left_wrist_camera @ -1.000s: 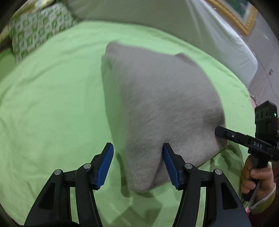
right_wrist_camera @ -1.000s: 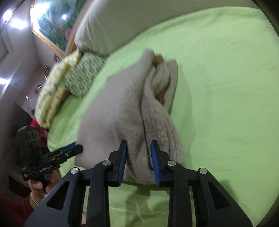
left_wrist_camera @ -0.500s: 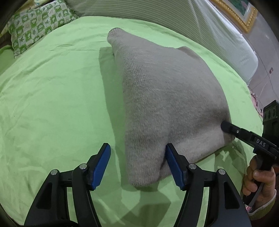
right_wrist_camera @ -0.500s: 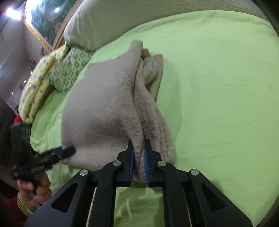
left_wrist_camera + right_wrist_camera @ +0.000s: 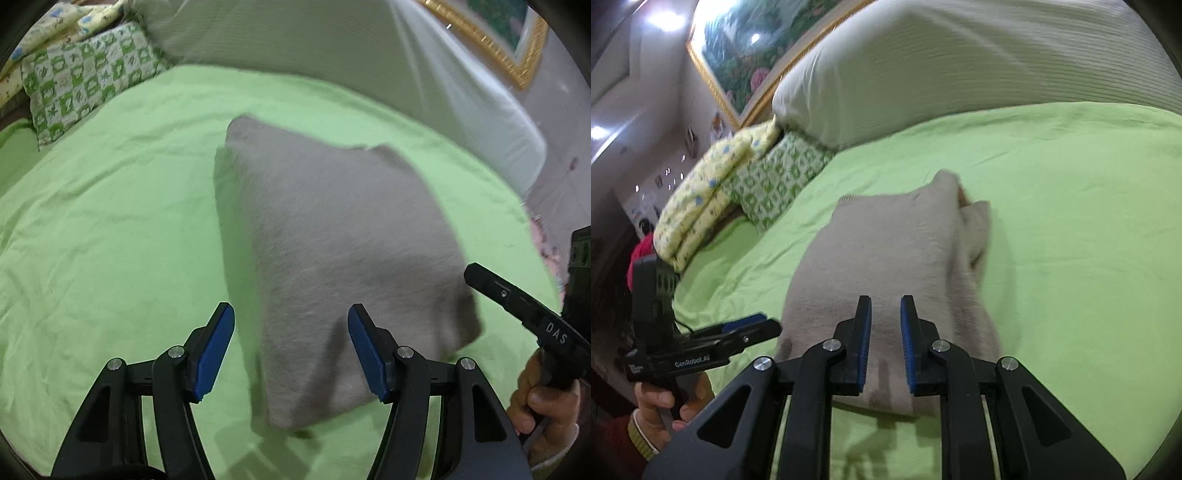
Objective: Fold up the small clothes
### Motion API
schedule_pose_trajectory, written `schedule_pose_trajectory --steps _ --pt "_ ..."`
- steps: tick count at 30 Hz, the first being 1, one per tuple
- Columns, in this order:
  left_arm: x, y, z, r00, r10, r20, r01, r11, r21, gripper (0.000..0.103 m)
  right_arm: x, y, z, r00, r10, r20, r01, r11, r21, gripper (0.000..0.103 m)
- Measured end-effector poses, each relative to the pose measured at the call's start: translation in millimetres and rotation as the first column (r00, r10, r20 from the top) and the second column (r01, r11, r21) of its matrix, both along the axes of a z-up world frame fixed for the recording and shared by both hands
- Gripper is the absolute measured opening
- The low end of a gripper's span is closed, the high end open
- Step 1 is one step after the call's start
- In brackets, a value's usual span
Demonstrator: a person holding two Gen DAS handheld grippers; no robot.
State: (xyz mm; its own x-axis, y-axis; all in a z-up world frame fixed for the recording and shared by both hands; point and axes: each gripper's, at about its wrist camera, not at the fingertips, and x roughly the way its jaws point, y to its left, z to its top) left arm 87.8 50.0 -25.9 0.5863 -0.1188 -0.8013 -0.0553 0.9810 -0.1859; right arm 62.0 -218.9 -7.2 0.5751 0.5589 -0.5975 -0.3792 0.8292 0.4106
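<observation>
**Grey bundle folded – release cleanly, then square it up**

Lies mid-bed on the green sheet (image 5: 110, 240): a grey knitted garment (image 5: 332, 240), doubled into a thick wedge, near corner pointing at the cameras, stacked layers showing along its right-hand edge in the right wrist view. Looks close to finished, though blurred, so the evenness of the edges cannot be told.

Left gripper (image 5: 290, 314): jaws wide, hovering over the near corner, blue pads clear of the cloth on both sides – gripping nothing. Right gripper (image 5: 885, 301): jaws narrow and opening, poised above the near edge, cloth visible through the gap but not pinched.

To do the step well:
- Finish the release before pulling away; soft knit snags on pads and drags a layer open.
- Lift straight up off the bundle, not sideways across it.
- Check the loose layers on the right-hand edge and press them flat if they spring.
- Keep clear of the patterned pillow (image 5: 85, 85) at the head of the bed.
</observation>
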Motion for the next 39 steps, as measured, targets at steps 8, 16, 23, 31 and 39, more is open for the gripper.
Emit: schedule_pose_trajectory --steps 8,16,23,31,39 --pt "-9.7 -0.6 -23.3 0.999 0.003 -0.039 -0.004 1.000 -0.020 0.067 14.9 -5.6 -45.0 0.990 -0.060 -0.128 0.058 0.998 -0.024 0.014" --pt "-24.4 -6.0 -15.2 0.999 0.021 -0.027 -0.020 0.999 0.028 0.071 -10.0 -5.7 -26.6 0.995 -0.059 -0.076 0.057 0.998 -0.034 0.017" --pt "-32.9 -7.9 -20.2 0.999 0.025 -0.043 -0.022 0.997 0.076 0.075 -15.5 -1.8 -42.4 0.991 -0.065 -0.116 0.055 0.994 -0.091 0.017" --pt "-49.1 -12.2 -8.4 1.000 0.030 -0.004 -0.029 0.992 0.120 0.077 -30.2 -1.7 -28.2 0.993 -0.080 -0.082 0.074 0.994 -0.080 0.023" --pt "-67.3 -17.8 2.5 0.997 0.037 0.062 -0.047 0.985 0.166 0.081 -47.1 6.2 -16.5 0.998 -0.067 -0.020 0.065 0.995 -0.077 0.040"
